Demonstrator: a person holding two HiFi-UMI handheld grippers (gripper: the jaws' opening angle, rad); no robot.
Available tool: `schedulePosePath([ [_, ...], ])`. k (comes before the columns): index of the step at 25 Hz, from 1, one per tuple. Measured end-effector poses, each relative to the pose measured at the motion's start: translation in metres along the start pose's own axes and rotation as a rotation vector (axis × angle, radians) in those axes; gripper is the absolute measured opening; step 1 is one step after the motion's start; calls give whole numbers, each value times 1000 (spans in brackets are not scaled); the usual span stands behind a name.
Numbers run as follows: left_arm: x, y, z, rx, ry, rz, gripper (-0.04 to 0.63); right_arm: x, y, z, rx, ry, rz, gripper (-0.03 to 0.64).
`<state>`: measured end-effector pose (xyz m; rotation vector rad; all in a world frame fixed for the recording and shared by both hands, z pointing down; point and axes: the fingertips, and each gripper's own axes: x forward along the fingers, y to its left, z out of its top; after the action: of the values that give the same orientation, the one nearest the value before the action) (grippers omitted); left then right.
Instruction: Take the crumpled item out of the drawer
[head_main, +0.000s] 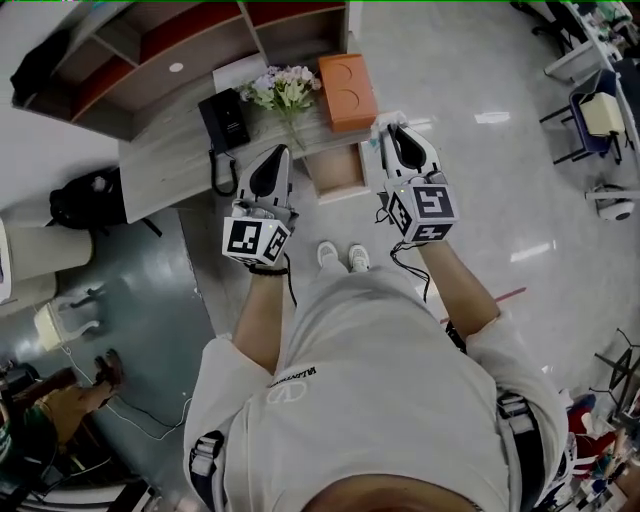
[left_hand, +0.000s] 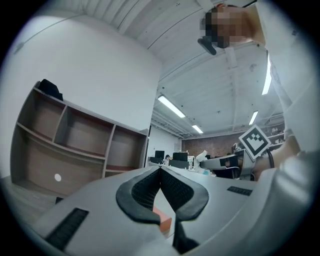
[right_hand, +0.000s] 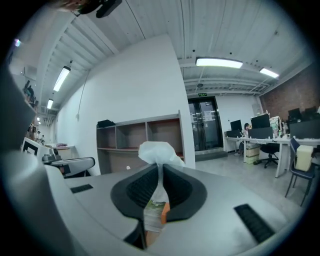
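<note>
The crumpled white item (right_hand: 158, 151) is pinched between the pads of my right gripper (right_hand: 159, 169), bulging out above the tips, with a strip hanging below. In the head view the right gripper (head_main: 392, 130) is held up over the desk's right end with the white item (head_main: 384, 122) at its tip. The open wooden drawer (head_main: 337, 170) lies below, between the two grippers. My left gripper (head_main: 279, 152) is raised beside it, shut and empty; in the left gripper view its jaws (left_hand: 161, 172) meet at the tips.
On the desk (head_main: 170, 165) stand an orange box (head_main: 347, 92), a bunch of flowers (head_main: 285, 88) and a black telephone (head_main: 224, 122). A wooden shelf unit (head_main: 180, 45) runs behind. A black bag (head_main: 85, 197) lies on the floor at left; chairs stand at far right.
</note>
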<state>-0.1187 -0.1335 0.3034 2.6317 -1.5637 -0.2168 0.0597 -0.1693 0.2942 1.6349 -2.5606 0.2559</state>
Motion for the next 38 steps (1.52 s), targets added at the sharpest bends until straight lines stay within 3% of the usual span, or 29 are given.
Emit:
schedulePosePath([
  [18, -16, 1, 62, 51, -12, 86, 2, -36, -8, 63, -3, -137, -2, 29],
  [38, -17, -2, 73, 73, -37, 77, 2, -40, -4, 74, 5, -161, 11, 20],
])
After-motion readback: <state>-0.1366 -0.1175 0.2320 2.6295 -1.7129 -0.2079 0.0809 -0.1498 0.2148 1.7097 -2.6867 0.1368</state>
